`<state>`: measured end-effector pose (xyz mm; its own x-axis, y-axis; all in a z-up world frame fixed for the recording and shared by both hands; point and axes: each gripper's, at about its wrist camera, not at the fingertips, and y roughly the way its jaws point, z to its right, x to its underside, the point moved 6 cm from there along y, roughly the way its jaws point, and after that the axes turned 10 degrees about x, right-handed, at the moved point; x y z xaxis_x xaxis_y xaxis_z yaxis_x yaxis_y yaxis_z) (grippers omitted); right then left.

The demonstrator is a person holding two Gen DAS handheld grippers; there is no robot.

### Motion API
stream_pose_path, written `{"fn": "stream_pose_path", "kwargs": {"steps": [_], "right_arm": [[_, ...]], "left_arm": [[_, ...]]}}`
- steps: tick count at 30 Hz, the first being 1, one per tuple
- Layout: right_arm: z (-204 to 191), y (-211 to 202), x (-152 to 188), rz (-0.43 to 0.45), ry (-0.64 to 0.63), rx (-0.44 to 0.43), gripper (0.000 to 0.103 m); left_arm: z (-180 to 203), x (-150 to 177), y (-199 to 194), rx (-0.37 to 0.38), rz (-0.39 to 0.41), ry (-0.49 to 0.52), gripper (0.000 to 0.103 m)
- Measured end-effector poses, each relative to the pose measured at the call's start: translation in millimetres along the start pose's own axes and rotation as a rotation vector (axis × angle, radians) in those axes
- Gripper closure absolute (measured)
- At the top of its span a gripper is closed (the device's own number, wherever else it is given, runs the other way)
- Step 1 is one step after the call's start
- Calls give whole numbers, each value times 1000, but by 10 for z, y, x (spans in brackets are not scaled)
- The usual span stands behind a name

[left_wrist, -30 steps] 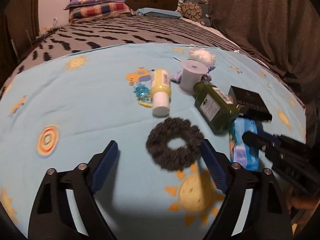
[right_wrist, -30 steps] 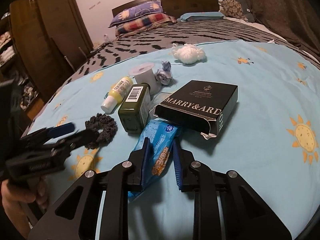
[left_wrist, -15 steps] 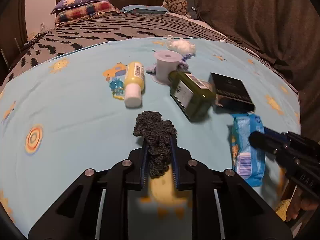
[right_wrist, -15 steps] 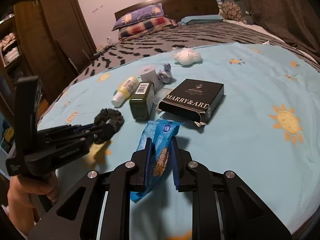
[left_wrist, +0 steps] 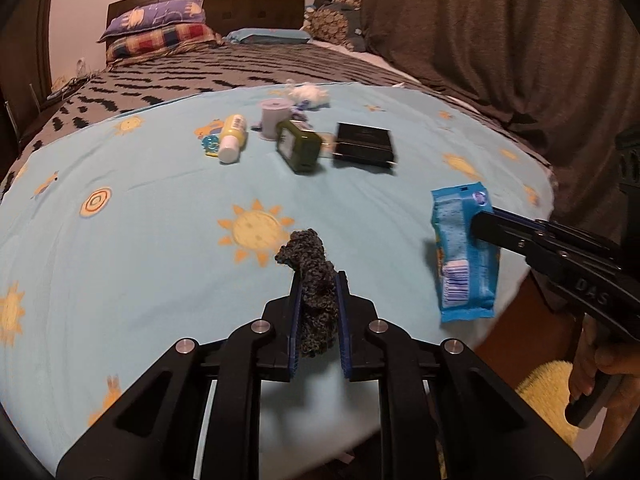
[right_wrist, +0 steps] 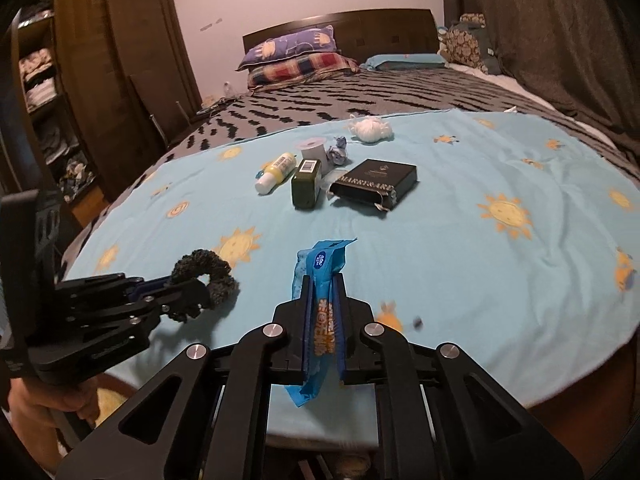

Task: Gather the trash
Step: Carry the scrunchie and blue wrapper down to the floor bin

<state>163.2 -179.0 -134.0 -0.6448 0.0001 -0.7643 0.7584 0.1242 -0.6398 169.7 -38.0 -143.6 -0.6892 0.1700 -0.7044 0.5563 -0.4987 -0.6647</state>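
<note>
Blue bedsheet (left_wrist: 160, 208), wardrobe (right_wrist: 120, 80) only right view, left claw (left_wrist: 318, 312) grasping scrunchie (left_wrist: 316, 280), right claw (right_wrist: 322, 312) grasping wrapper (right_wrist: 320, 280)

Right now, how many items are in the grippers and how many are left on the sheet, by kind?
Held: 2, scrunchie and blue wrapper
Bottles: 2, yellow, green
Box: 1
Spool: 1
Wads: 2, white, bluish
Total: 8

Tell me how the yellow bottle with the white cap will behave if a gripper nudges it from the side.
The yellow bottle lies on its side on the blue sheet, and it looks round, so it will probably roll rather than slide. The soft bedding may slow it down. It seems small and plastic, so likely light and not fragile.
</note>
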Motion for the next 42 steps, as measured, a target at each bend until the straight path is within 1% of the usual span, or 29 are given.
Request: {"fn": "stream_pose_path", "kwargs": {"steps": [4, 8, 13, 18, 21, 26, 30, 34, 40, 42], "right_arm": [[46, -207, 188, 5, -19, 26, 93], [85, -336, 473, -18, -36, 52, 93], [154, -320, 917, -89, -30, 62, 93], [180, -205, 1284, -159, -18, 62, 92], [183, -126, 1490, -199, -21, 74, 93], [184, 60, 1838, -272, -27, 98, 92], [194, 206, 2097, -326, -5, 99, 93], [154, 322, 2290, -369, -24, 115, 93], [95, 454, 2439, -419, -34, 113, 92], [69, 477, 2479, -430, -32, 109, 92]], "left_arm": [[226, 190, -180, 26, 6, 19, 89], [393, 432, -265, 51, -7, 20, 90], [556, 809, -240, 79, -48, 14, 90], [678, 1209, -59, 99, -130, 23, 91], [688, 1451, 103, 111, -189, 11, 91], [679, 1772, 331, 119, -261, -10, 91], [617, 1965, 504, 120, -313, -43, 91], [543, 2129, 665, 118, -362, -67, 91], [445, 2259, 861, 118, -421, -88, 90], [434, 2289, 905, 115, -430, -87, 88]]}}
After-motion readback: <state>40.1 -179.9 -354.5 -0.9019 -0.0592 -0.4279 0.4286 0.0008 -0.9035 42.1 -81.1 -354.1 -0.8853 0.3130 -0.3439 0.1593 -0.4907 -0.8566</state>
